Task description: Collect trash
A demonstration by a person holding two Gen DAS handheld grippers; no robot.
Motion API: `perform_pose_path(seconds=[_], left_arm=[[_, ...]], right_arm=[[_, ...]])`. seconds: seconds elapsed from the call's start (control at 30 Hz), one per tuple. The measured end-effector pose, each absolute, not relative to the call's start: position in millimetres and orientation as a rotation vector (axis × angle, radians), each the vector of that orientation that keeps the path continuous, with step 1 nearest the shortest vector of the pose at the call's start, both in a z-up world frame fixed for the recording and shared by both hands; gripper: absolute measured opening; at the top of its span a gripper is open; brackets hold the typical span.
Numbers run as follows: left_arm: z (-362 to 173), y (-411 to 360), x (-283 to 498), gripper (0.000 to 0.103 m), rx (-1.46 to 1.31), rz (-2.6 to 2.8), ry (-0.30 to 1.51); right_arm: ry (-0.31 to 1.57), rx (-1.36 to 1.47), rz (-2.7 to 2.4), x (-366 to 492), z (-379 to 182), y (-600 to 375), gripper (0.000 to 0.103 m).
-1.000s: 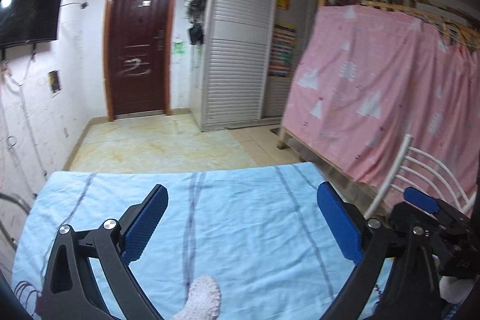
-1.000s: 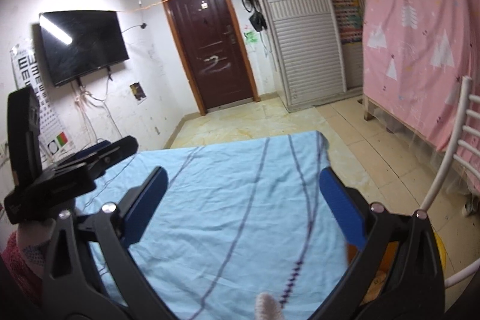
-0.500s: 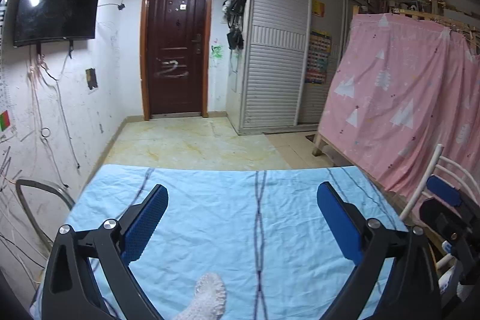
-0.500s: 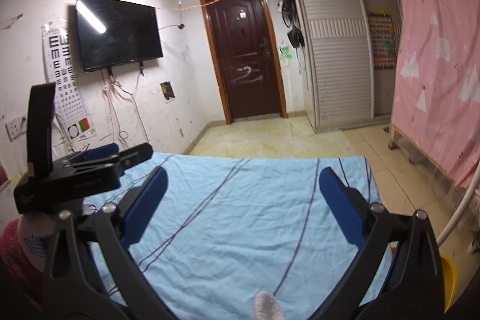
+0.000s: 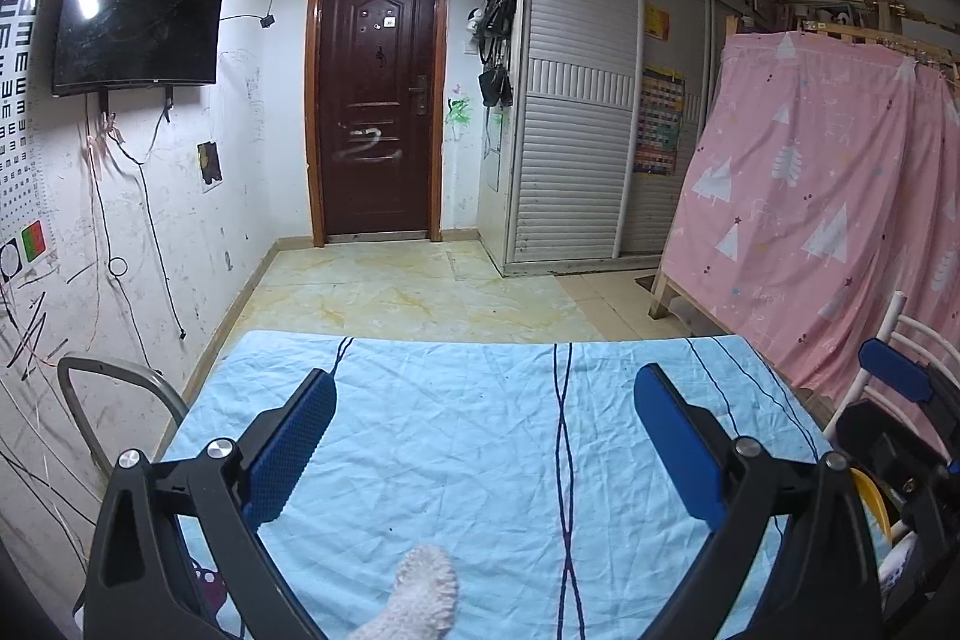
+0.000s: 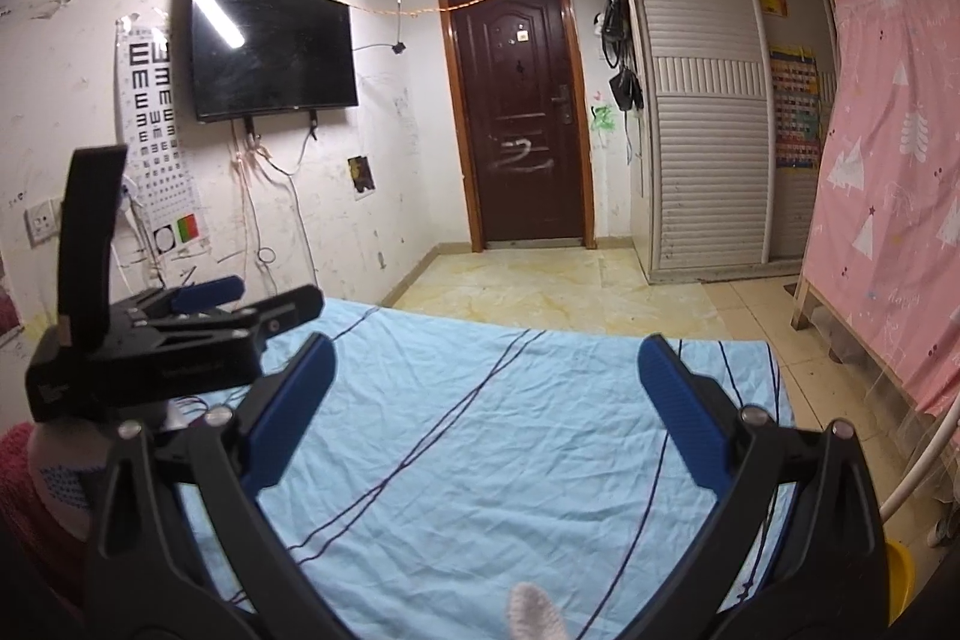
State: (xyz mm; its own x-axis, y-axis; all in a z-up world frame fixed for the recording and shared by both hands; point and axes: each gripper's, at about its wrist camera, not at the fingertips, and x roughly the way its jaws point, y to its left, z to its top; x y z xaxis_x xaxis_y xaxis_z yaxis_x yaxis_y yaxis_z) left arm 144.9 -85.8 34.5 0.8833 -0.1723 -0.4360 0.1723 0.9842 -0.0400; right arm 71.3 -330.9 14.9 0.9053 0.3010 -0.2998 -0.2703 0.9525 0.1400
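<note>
A table under a light blue cloth [image 5: 468, 436] with thin dark stripes fills the lower half of both views. No trash shows on the cloth. My left gripper [image 5: 483, 388] hovers over the cloth's near part, open, with nothing between its blue pads. My right gripper [image 6: 485, 358] hangs open over the same cloth, also with nothing in it. In the right wrist view the left gripper's black body [image 6: 150, 352] sits at the left edge. A white fuzzy fingertip [image 5: 420, 592] pokes in at the bottom of each view.
A yellow container [image 6: 900, 580] sits low beside the table's right side, near a white chair rail [image 5: 888, 334]. A grey metal frame [image 5: 108, 376] stands at the left by the wall. A pink curtain [image 5: 840, 190], a wardrobe and a dark door [image 5: 375, 100] lie beyond tiled floor.
Both cameras have swung left and tilted up, so the TV and wall show more and the pink curtain less. Both grippers have stayed open.
</note>
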Motion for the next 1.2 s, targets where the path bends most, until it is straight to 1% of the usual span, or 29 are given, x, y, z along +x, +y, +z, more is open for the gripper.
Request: perform_pose_path(seconds=[1.2], left_arm=[[33.0, -89.5, 139.9, 0.091, 0.038, -0.147, 0.443]], right_arm=[[0.311, 0.08, 0.308, 67.6, 17.8, -327.3, 0.097]])
